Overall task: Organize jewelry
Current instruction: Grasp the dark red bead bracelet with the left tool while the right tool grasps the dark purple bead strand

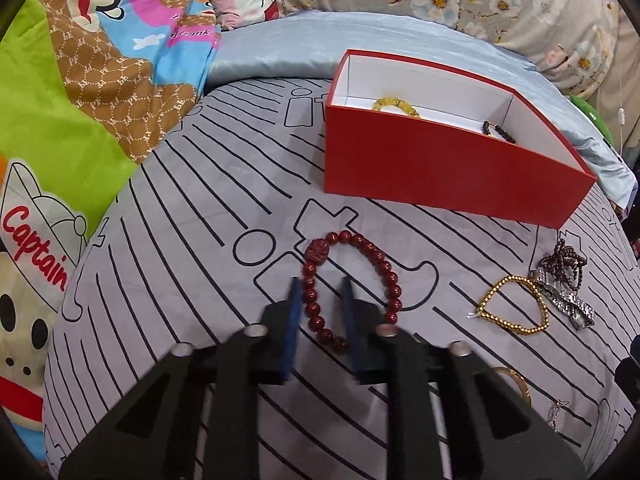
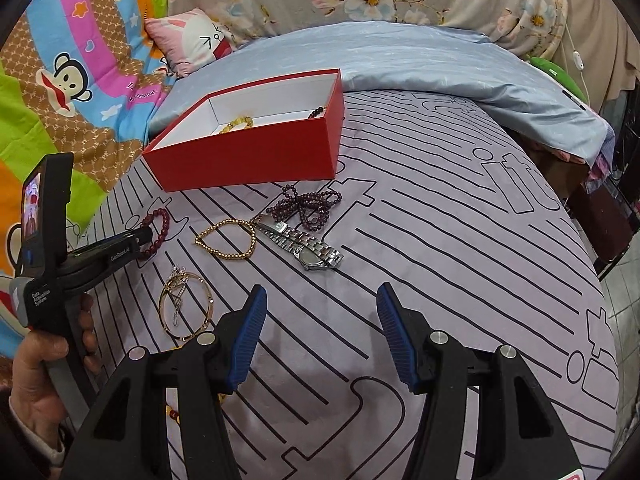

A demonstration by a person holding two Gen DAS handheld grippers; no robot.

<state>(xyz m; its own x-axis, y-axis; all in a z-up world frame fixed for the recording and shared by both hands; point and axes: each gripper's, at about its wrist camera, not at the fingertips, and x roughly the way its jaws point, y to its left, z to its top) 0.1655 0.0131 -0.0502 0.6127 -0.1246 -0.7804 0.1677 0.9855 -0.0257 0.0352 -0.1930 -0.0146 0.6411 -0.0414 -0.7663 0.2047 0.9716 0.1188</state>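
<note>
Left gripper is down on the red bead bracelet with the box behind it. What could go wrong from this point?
The left gripper straddles only one side of the red bead bracelet, so the loop may swing or slip when lifted. The red box has a tall near wall; a low carry could snag it. The gold bead chain lies close and could get dragged.

The red box (image 2: pixel 248 160) stood open on top, nothing over it. A beaded chain (image 2: pixel 228 240), watch (image 2: pixel 308 246) and bangle (image 2: pixel 186 306) crowded the bed's middle; the striped sheet (image 2: pixel 460 260) beyond lay bare.
</note>
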